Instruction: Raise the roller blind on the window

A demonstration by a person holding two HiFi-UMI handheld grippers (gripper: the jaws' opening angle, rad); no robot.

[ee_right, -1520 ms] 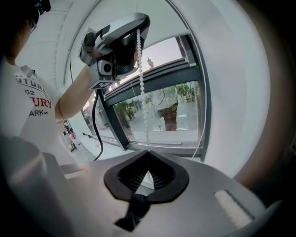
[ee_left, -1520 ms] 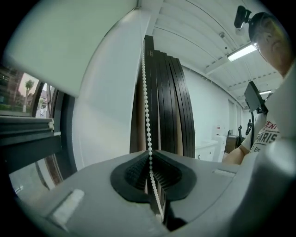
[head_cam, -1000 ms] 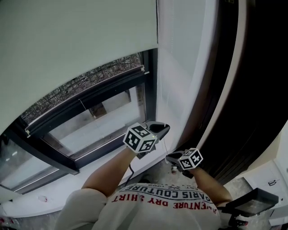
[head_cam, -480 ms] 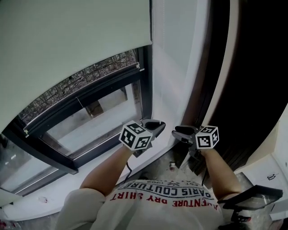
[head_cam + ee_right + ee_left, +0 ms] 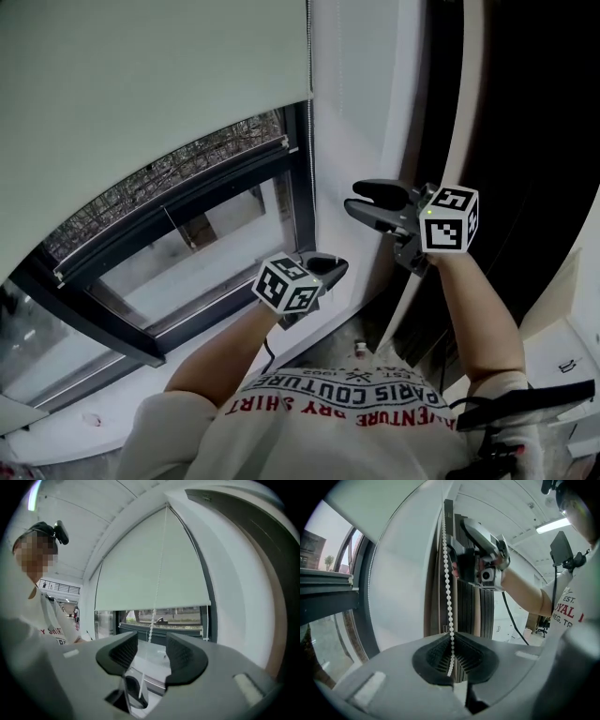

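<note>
The pale roller blind [image 5: 141, 84] covers the upper part of the window, and its lower edge [image 5: 150, 607] leaves a strip of glass showing. A white bead chain [image 5: 447, 573] hangs by the window's right side. My left gripper [image 5: 323, 272] is shut on this chain, whose beads run down between the ribbed pads [image 5: 440, 656]. My right gripper [image 5: 366, 199] is higher up, level and pointing at the window. Its jaws have just been opening. The chain [image 5: 152, 620] hangs in line with their gap, and the pads [image 5: 125, 651] do not press on it.
A dark window frame [image 5: 187, 202] borders the glass, with a white sill [image 5: 187, 375] below. The white window reveal [image 5: 366, 94] rises beside the chain. A dark slatted panel [image 5: 534, 141] stands to the right. A dark device [image 5: 525, 403] sits at the lower right.
The right gripper has risen from below the left gripper to above it, and its jaws have gone from shut to open. The left gripper has stayed put on the chain.
</note>
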